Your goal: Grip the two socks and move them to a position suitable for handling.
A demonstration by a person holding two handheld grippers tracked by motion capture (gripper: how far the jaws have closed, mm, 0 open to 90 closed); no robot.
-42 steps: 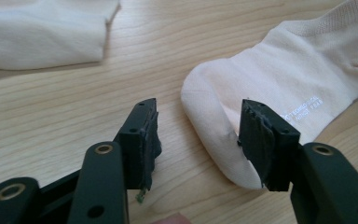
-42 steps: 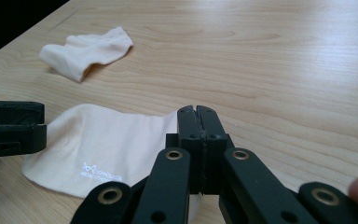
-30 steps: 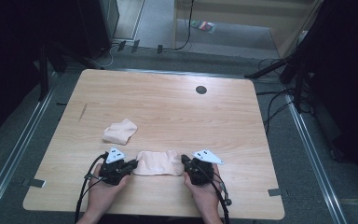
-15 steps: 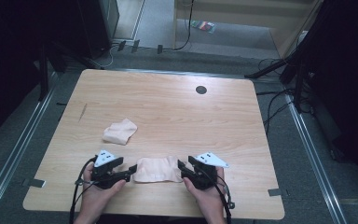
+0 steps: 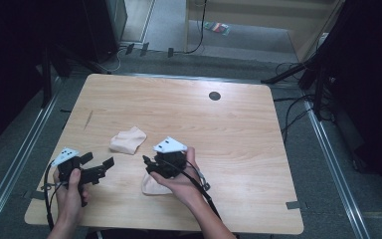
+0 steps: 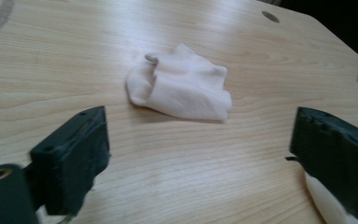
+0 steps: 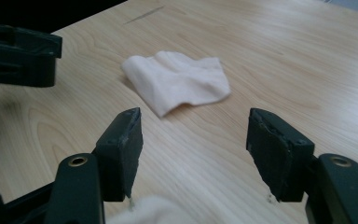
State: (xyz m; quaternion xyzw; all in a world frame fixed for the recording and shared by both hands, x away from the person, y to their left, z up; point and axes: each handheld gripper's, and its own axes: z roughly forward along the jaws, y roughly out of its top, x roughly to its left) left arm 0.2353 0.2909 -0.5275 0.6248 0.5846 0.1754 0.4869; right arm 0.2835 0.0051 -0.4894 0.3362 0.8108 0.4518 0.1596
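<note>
Pale folded sock (image 5: 128, 140) lies ahead of both open claws.

Looks like you're set up in a lab or recording studio, not anyone's home. You've got a plain wooden table (image 5: 238, 129) with a cable grommet hole (image 5: 214, 95), sitting between metal floor rails (image 5: 15, 169). Black curtains (image 5: 10, 59) hang on both sides, dark stands (image 5: 318, 74) and loose cables (image 5: 293, 109) run over grey carpet (image 5: 328, 164).
</note>
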